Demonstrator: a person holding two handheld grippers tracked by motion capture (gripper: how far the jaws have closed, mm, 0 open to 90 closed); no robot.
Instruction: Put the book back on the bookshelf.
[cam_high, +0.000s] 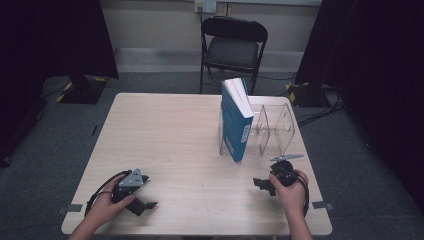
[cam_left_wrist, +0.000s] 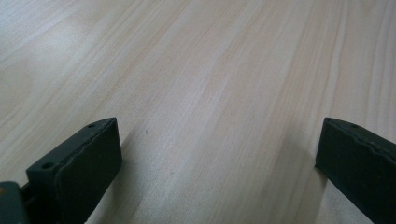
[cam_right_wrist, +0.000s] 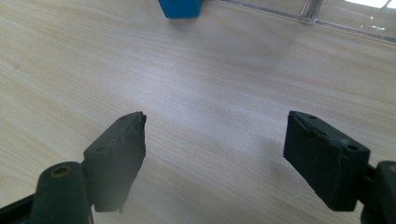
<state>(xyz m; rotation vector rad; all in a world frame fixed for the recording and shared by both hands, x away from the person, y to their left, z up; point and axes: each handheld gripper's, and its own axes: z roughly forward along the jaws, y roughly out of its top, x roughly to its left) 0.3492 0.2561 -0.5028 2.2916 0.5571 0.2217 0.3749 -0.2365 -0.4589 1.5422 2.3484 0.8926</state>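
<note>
Pale wood grain of the table (cam_high: 190, 140) runs beneath both of my tools. My left gripper (cam_left_wrist: 219, 163) rests low over the near left part of the tabletop, held in my left hand (cam_high: 107, 207); its two black jaws stand wide apart with only bare wood between them, and nothing is clamped. My right gripper (cam_right_wrist: 215, 154) sits near the front right edge, held in my right hand (cam_high: 292, 192); its jaws are likewise spread wide and hold nothing.

The blue book (cam_high: 237, 120) stands upright on its lower edge, spine toward me, at the left end of the clear acrylic rack (cam_high: 280, 127), which occupies the far right part of the table. The book leans slightly, its white page block turned to the right. The rack's transparent dividers to the right of the book hold nothing. In the right gripper view the bottom corner of the book shows at the top edge, with the clear base of the rack beside it; both lie well ahead of my right jaws and are not touched. My left gripper is well apart from the book, across the table's near side.

A black folding chair (cam_high: 232, 47) stands beyond the far edge of the table, on grey carpet. Cable loops trail from each gripper around my wrists.
</note>
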